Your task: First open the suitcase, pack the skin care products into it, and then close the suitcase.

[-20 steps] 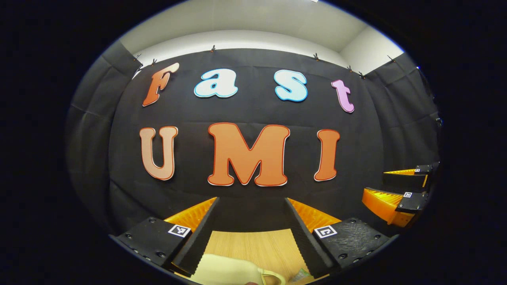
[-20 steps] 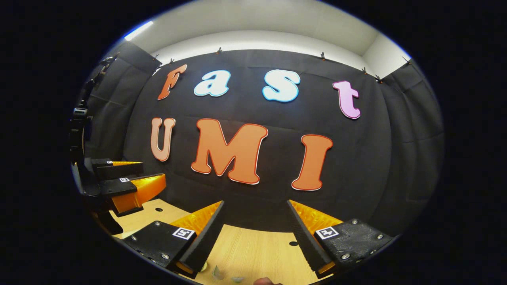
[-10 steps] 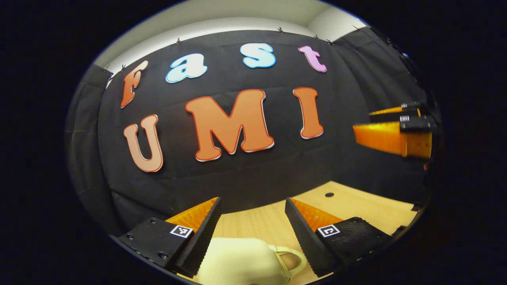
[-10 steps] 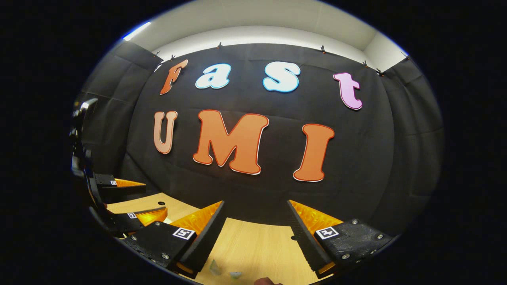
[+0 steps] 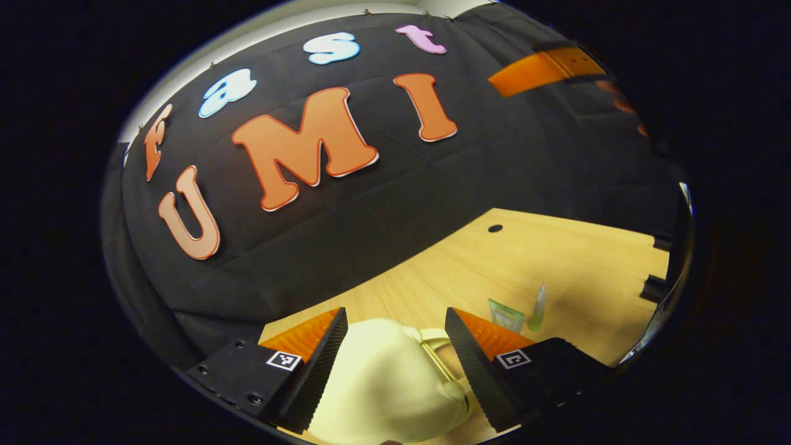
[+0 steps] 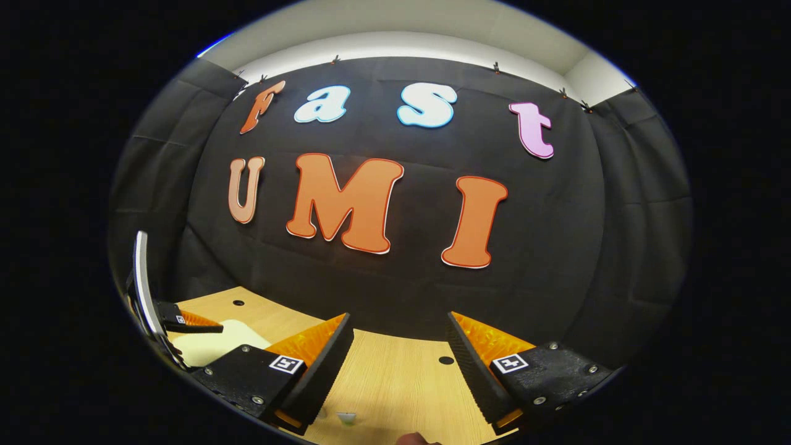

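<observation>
Opening step: the left gripper (image 5: 395, 346), jaws spread, hangs over the cream suitcase (image 5: 383, 389), probably at its handle. Right gripper (image 6: 398, 352) open, idle. Next, grip and lift.

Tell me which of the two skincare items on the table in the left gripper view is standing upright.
The slim green bottle is upright, its narrow top pointing up. The green sachet just left of it is flat, broader and squarish. Both sit on the wooden table, right of the cream suitcase.

Dim booth, lit overhead; strong fisheye bending, blurred edges.
</observation>
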